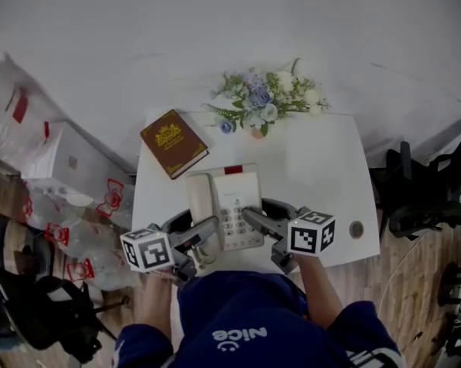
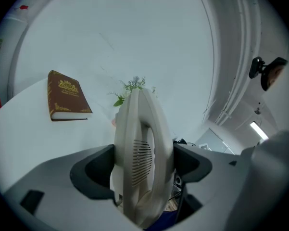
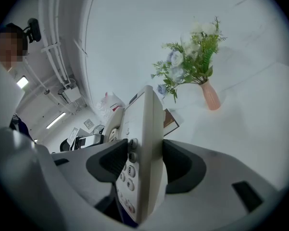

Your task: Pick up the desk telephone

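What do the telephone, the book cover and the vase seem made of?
Telephone: cream moulded plastic, smooth satin finish, with a slotted grille and keys.
Book: dark red leather-look cover with gold embossing; possibly imitation.
Vase: pink, matte, likely ceramic.

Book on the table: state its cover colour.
Book: maroon with gold ornament, clearest in left gripper view.

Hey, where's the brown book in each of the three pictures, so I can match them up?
Head view: the book lies left of centre on the white table, up-left of the telephone.
Left gripper view: at left, flat on the table.
Right gripper view: only a corner shows, just right of the telephone.
Shared landmark: the flowers, to the book's right in every view.
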